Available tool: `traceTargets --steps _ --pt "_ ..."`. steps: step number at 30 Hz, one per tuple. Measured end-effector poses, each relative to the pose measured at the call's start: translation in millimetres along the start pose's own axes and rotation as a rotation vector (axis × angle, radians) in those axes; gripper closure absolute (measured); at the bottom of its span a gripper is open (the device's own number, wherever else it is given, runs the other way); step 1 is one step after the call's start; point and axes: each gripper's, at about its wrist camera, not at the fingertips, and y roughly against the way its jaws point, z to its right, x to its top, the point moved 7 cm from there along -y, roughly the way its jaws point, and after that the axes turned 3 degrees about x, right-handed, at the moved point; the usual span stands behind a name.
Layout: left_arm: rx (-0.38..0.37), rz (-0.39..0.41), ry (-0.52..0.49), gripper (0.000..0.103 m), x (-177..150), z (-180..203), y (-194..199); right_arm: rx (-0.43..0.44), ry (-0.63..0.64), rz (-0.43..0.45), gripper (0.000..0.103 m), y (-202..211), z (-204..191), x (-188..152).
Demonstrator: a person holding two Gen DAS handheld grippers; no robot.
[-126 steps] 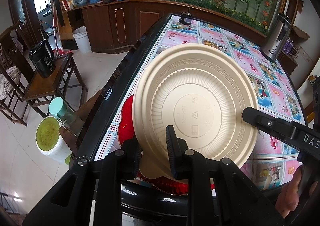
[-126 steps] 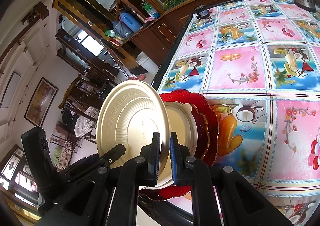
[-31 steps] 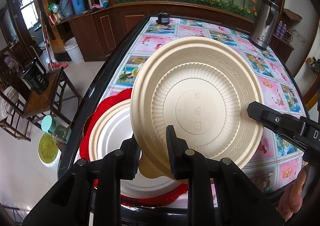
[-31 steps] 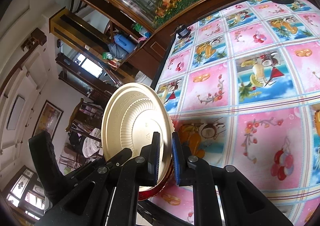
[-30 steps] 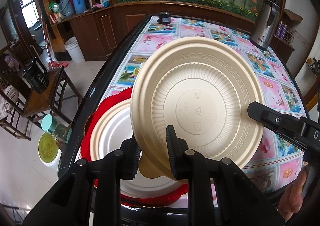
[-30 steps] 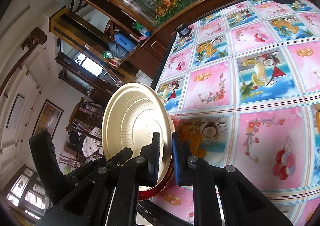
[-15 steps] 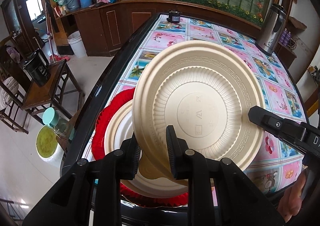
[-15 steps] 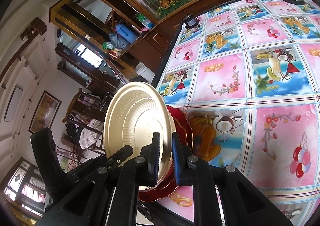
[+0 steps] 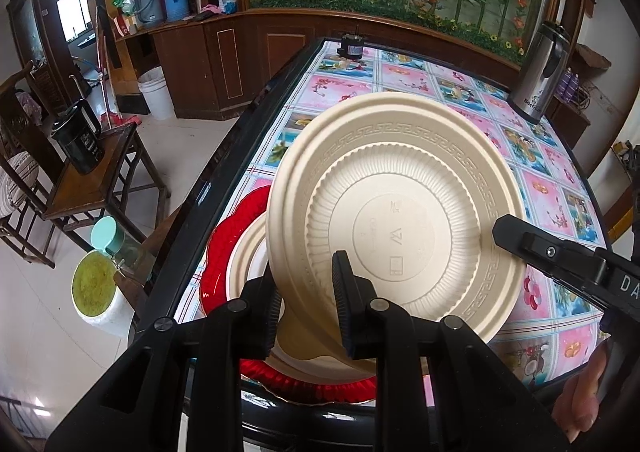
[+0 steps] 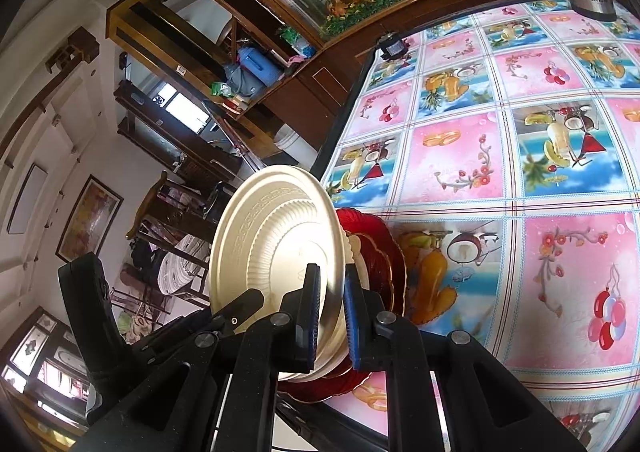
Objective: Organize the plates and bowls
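Note:
A cream plastic plate is held upside down and tilted above the table, its ribbed underside facing me. My left gripper is shut on its near rim. My right gripper is shut on the same plate at another part of the rim. Below it a red scalloped plate lies at the table's near left corner with a cream plate on it. The stack also shows in the right wrist view.
The table has a pink and blue picture cloth and a dark rim. A steel thermos stands at the far right, a small black object at the far edge. Chairs and a bucket stand left of the table.
The held plate has shifted slightly over the stack, covering more of the cream plate beneath. Both grippers stay shut on it.

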Motion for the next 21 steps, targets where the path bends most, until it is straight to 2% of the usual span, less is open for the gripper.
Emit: traceTargets --steps 10,21 --pt "0.005 0.042 -0.041 0.082 2 18 16 0.020 -0.021 0.036 0.090 20 9 3" --pt "0.036 0.050 -0.056 0.081 -4 20 23 0.051 -0.026 0.050 0.090 35 9 -2"
